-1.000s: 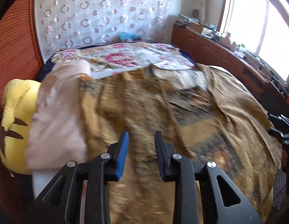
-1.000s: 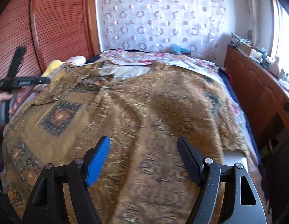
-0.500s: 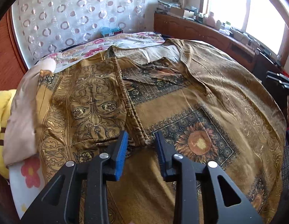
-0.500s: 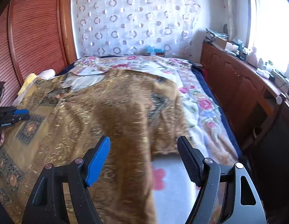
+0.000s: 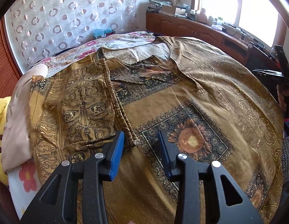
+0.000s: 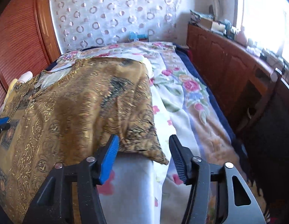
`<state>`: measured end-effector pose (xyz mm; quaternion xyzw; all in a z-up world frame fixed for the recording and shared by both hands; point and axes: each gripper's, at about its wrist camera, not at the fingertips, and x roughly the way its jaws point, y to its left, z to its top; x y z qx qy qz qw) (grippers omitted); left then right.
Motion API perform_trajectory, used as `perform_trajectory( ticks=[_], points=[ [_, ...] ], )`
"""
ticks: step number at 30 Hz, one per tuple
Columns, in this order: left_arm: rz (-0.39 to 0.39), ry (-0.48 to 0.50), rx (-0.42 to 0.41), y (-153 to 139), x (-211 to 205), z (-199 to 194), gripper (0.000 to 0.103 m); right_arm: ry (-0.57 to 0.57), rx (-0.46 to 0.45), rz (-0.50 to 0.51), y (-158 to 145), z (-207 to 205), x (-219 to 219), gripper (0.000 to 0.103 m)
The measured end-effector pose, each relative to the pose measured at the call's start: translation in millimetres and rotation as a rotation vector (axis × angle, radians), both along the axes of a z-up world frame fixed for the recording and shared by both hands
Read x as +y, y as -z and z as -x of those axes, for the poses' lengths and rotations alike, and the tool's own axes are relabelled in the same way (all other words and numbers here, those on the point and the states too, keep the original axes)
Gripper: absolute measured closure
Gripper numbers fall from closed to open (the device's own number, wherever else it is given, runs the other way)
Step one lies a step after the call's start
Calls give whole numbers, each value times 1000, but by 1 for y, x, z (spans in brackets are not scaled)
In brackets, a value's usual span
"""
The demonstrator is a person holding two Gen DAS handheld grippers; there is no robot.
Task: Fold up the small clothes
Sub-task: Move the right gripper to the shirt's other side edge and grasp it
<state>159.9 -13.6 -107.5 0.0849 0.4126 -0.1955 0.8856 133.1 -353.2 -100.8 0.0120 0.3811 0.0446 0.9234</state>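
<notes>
**Grippers poised over a gold patterned garment on the bed**

Gold-brown cloth covers most of the bed: a large printed garment [image 5: 181, 100] lies spread flat over a floral bedspread [image 6: 183, 97], its sunflower squares facing up. On the left side a sleeve or flap is folded inward, and its seamed edge runs down toward the left gripper [image 5: 140, 140]. That gripper hovers low over the cloth with its jaws parted a little; they have just been opening slightly, and the tip of the folded seam sits in the gap, though neither pad presses on it.

Over at the right edge of the bed, the right gripper [image 6: 144, 147] hangs above the garment's lower corner, where the fabric ends and the bedspread shows. Its jaws have just been closing but stand apart, the corner of the cloth between them and no pad visibly pinching it.

A pale pillow [image 5: 15, 115] and a yellow cushion [image 5: 0, 112] lie at the far left. Behind the bed hangs a sheer curtain with ring patterns [image 5: 70, 15], and a wooden cabinet [image 6: 228, 63] runs beneath the bright window.
</notes>
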Motion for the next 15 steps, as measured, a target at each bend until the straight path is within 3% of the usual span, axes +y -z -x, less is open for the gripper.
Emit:
perform_trajectory(
  ticks=[8,13,15],
  points=[
    [-3,-1,-2,0,1,0,64,-34,64,-127,2,-12,-14,73],
    [-5,-2,-3,0,1,0,63,-58,70,-108,2,-18,-18,83],
    [-7,-2,-4,0,1,1,63,-49,57,-71,0,-16,-18,94]
  ],
)
